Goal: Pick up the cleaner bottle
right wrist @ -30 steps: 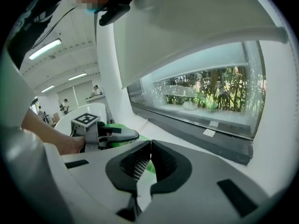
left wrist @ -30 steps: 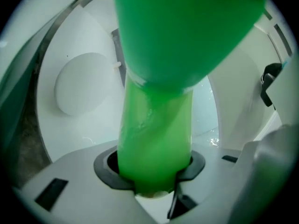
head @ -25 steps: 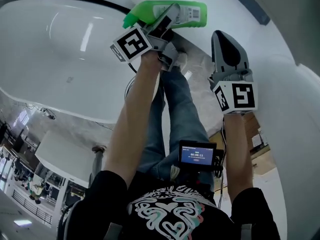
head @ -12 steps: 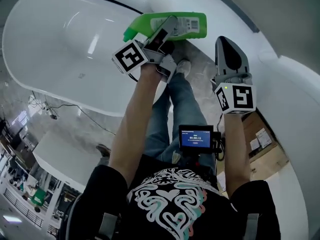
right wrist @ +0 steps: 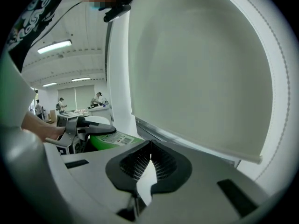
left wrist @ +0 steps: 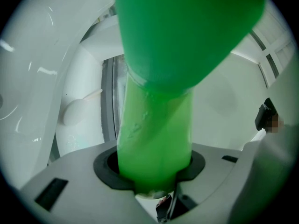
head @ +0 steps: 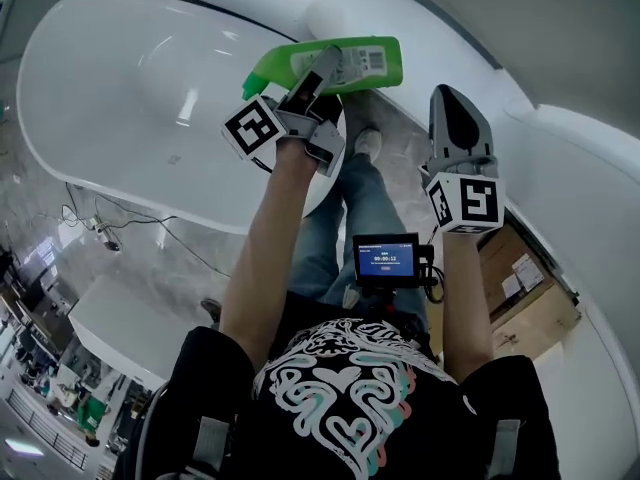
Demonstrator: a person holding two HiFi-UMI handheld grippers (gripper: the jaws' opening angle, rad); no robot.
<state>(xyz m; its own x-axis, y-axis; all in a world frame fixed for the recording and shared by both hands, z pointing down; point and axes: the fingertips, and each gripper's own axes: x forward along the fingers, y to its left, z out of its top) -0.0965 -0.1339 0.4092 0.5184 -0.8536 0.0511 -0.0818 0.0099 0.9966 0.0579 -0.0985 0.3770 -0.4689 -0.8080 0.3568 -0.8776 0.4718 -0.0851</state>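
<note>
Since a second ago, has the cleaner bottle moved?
Yes. The cleaner bottle, held in the left gripper, has risen away from the bathtub: the tub shrank in the head view while the bottle kept its size.

One green cleaner bottle [head: 366, 62], two tools, left tool [head: 326, 63], right tool [head: 448, 94], one white bathtub [head: 108, 98], one small screen [head: 387, 260]

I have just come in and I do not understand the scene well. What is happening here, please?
A person holds a two-jaw gripper in each hand. The left gripper has its jaws closed on a bright green plastic cleaner bottle, which lies sideways in the grip, near the rim of a white oval bathtub. The right gripper is beside it, with its jaws together and nothing between them. So the bottle is already picked up, by the left gripper alone.
</note>
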